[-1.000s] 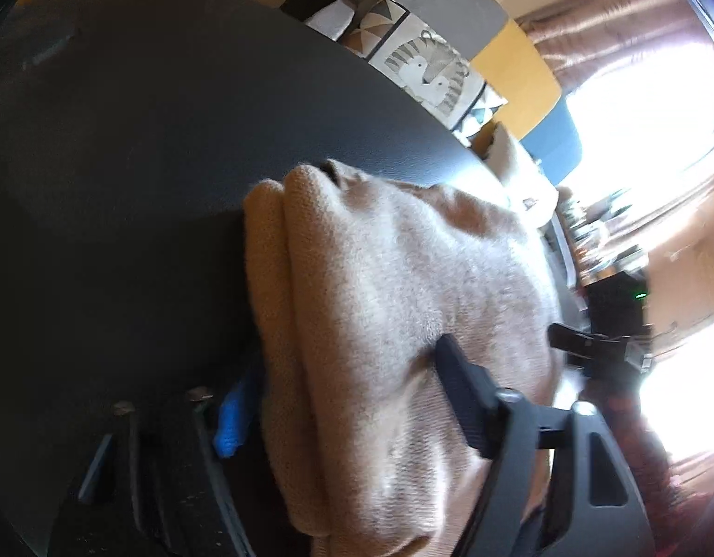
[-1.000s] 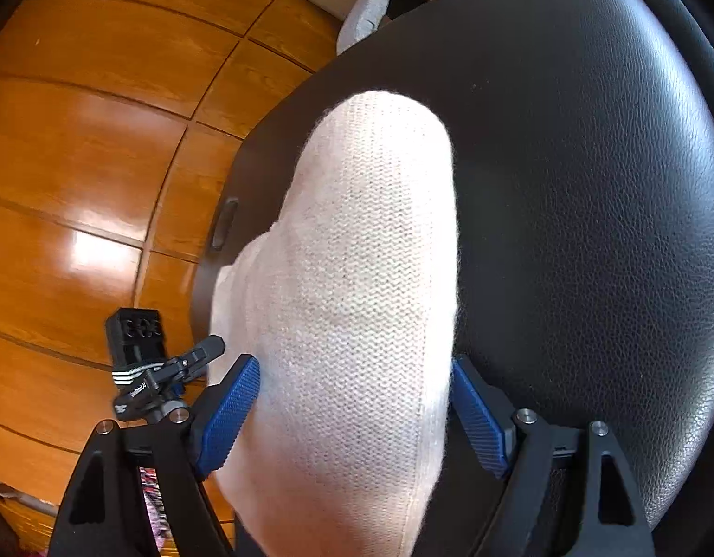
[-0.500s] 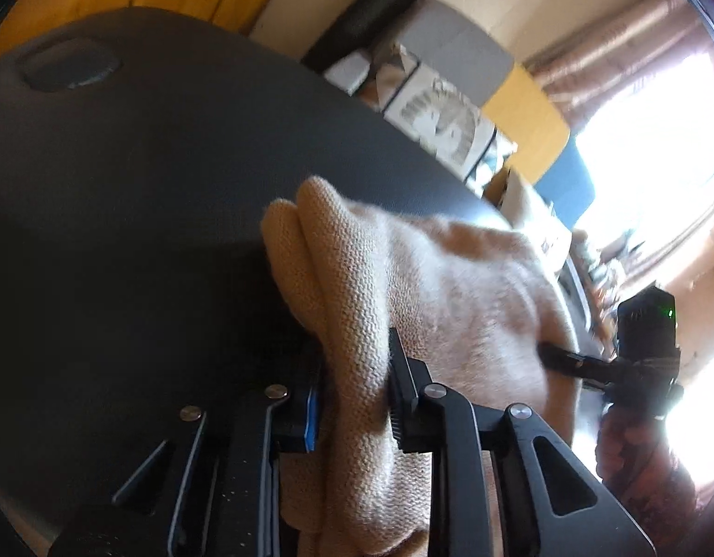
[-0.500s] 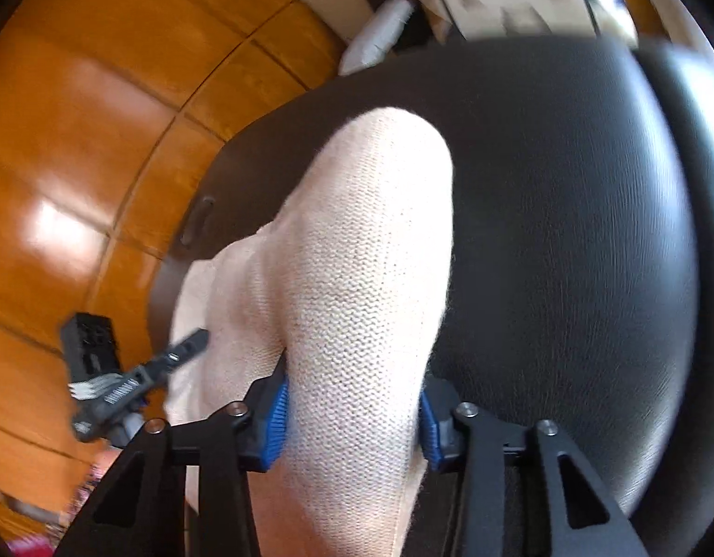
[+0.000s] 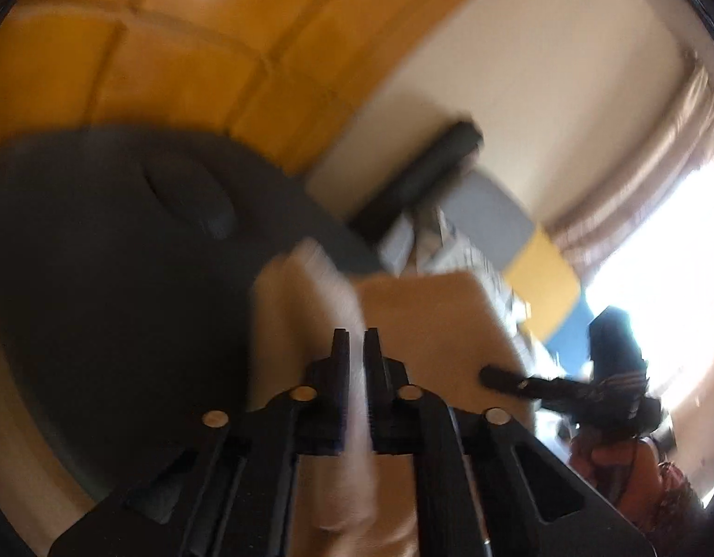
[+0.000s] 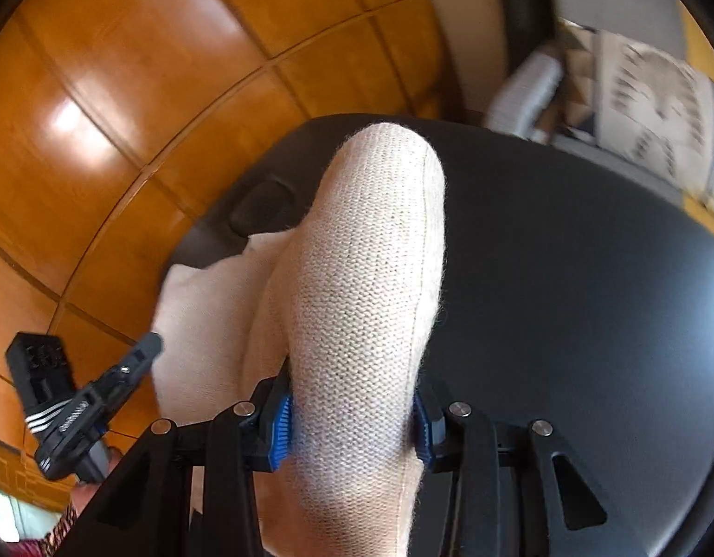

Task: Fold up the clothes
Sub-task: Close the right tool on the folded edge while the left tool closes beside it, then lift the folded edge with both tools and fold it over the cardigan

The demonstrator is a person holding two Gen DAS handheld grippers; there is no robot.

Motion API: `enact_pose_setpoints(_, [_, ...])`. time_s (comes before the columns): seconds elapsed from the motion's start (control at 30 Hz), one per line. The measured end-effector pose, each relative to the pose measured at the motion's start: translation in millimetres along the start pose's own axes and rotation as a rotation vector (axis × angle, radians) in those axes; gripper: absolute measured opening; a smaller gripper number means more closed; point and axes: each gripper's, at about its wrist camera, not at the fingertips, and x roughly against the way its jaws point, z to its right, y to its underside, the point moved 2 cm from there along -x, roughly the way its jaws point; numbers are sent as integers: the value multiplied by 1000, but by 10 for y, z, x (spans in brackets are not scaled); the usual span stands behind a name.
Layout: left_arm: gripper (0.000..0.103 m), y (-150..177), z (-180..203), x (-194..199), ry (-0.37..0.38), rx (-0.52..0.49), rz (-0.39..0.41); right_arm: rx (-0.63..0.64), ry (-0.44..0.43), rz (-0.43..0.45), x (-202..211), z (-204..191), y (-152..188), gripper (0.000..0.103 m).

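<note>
- Both of my claws are now lifting away from the black seat with the one cream knitted garment pinched in them, where a second ago their jaws were standing wide around it; the jaws of both have just been closing on the knit.
- Left wrist view, blurred: my left claw (image 5: pixel 355 339) is squeezing almost fully together on a thin fold of the garment (image 5: pixel 310 306), which is running up between the two fingers and bunching just ahead of the tips, over the dark seat (image 5: pixel 101 278). My right claw (image 5: pixel 500 378) is reaching in from the right edge, touching the far end of the cloth.
- Only this view is showing one curtain (image 5: pixel 658 153) beside a bright window.
- Right wrist view, sharp: my right claw (image 6: pixel 352 422) is clamping partway shut on a thick rolled fold of the garment (image 6: pixel 370 278), both blue pads (image 6: pixel 281 431) pressing its sides; the fold is rising ahead of the tips, above the seat (image 6: pixel 565 278).
- My left claw (image 6: pixel 141 355) is showing at lower left against the cloth's edge.
- Only here am I seeing the glossy wooden floor (image 6: pixel 125 93) clearly, and one patterned cushion (image 6: pixel 644 93).
</note>
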Motion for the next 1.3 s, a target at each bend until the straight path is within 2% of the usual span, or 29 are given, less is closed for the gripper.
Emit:
enact_pose_setpoints(0.07, [5,-225,-76,65,-49,-7,54,45,-4,-15,-232,-252,-279,40])
enact_pose_setpoints(0.13, [5,-378,-224,14,-94,-18,54,86,-11,-30,-499,-531,-577,40])
enact_pose_setpoints(0.2, [5,-413,-466,-90,-118,16,-7,150,-4,-54,-779,-804,-844,40])
enact_pose_setpoints(0.27, [5,-332,-786,-181,-114,104,-84,194,45,-78,-1017,-983,-1020,40])
enact_pose_setpoints(0.33, [6,-222,-1072,-271,-104,187,-150,189,43,-89,-1138,-1017,-1112,40])
enact_pose_setpoints(0.47, [15,76,-1345,-516,-78,344,-247,200,98,-94,-1166,-820,-1109,40])
enact_pose_setpoints(0.53, [33,195,-1397,-629,-40,416,-293,152,122,-97,-1224,-636,-1183,40])
enact_pose_setpoints(0.57, [33,215,-1352,-664,-26,420,-284,112,123,-104,-1244,-501,-1174,40])
enact_pose_setpoints(0.6, [39,211,-1296,-675,-20,399,-266,72,123,-111,-1263,-362,-1163,40])
enact_pose_setpoints(0.63, [50,195,-1251,-697,-7,385,-261,37,121,-118,-1286,-234,-1135,40])
enact_pose_setpoints(0.73, [67,146,-1173,-769,45,392,-262,-49,90,-135,-1339,105,-997,40])
enact_pose_setpoints(0.8, [69,109,-1200,-807,78,437,-278,-86,51,-124,-1338,244,-955,40])
enact_pose_setpoints(0.93, [69,53,-1414,-778,177,590,-258,-91,20,-118,-1344,302,-941,41])
enact_pose_setpoints(0.97, [69,49,-1415,-835,191,598,-280,-89,16,-118,-1351,321,-954,42])
enact_pose_setpoints(1.1, [69,24,-1314,-1015,213,542,-391,-115,-18,-103,-1374,378,-818,44])
enact_pose_setpoints(1.2, [69,4,-1261,-1110,200,528,-410,-135,-52,-83,-1313,447,-673,45])
enact_pose_setpoints(1.3, [69,-32,-1128,-1186,148,450,-440,-153,-78,-61,-1280,513,-597,47])
